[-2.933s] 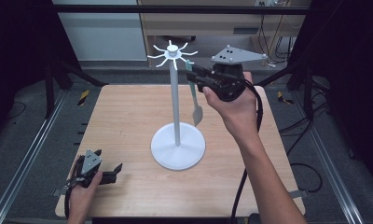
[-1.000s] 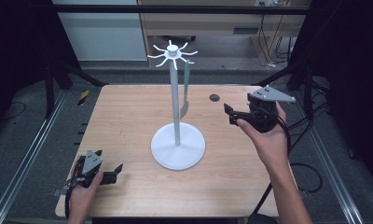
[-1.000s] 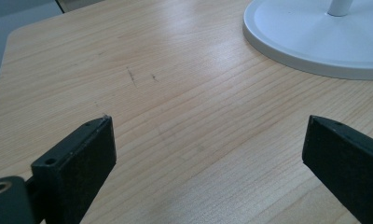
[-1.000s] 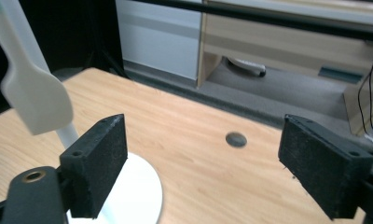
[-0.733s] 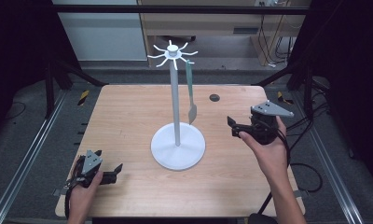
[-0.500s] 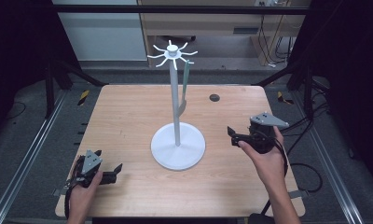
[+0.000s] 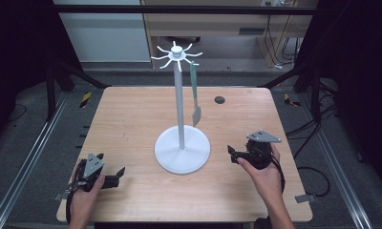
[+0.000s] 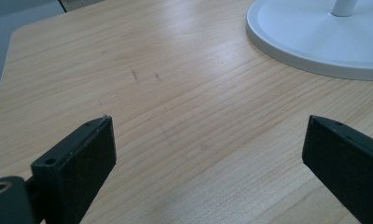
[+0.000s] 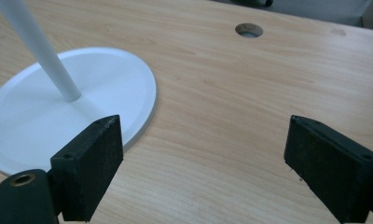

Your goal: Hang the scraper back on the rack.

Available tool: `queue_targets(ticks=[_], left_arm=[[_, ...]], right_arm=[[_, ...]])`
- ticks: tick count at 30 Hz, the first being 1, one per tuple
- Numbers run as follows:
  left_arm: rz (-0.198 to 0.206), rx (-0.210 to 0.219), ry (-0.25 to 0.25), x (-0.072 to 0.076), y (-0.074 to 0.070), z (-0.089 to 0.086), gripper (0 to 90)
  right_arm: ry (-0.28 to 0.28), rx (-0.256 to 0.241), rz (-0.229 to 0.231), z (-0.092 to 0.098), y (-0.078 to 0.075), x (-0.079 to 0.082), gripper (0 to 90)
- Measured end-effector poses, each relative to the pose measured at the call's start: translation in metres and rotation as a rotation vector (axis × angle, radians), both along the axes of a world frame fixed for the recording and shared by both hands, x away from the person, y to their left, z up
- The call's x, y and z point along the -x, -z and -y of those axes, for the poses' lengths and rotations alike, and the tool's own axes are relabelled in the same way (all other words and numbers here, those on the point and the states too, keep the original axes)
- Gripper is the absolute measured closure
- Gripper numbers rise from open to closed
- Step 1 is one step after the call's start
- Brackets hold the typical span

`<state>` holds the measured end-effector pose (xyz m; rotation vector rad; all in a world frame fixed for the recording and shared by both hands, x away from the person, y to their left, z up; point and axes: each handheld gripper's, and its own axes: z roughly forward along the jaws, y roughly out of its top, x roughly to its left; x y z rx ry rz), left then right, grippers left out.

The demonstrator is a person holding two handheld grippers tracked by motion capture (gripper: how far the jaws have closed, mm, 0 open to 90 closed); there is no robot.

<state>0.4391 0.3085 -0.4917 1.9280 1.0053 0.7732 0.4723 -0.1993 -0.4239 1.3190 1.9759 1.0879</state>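
A white stand with a round base rises from the middle of the wooden table. A grey-green spatula hangs from one of the hooks at its top. My right gripper rests low at the table's right, just right of the base, open and empty. My left gripper lies near the front left corner, open, nothing between its jaws.
A round hole is in the table's far right part. Metal rails run along both sides of the table. Cables trail off to the right.
The right gripper let go of the spatula hanging on the stand, then drew back right and down to the table's near right. The left gripper has stayed still.
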Motion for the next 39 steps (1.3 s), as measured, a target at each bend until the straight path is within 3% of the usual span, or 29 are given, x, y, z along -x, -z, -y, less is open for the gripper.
queue_targets(ticks=[19,27,39], left_arm=[[-0.004,-0.003,0.005,-0.001,0.001,0.001,2.3],[-0.005,0.000,0.003,-0.001,0.001,0.000,2.2],[-0.006,-0.003,0.006,-0.003,0.001,0.001,2.2]], right_arm=[[0.050,-0.009,-0.079,-0.001,0.042,-0.014,10.3],[0.090,0.026,-0.093,-0.001,0.069,-0.022,9.8],[0.092,0.045,-0.151,0.000,0.084,-0.024,10.5]])
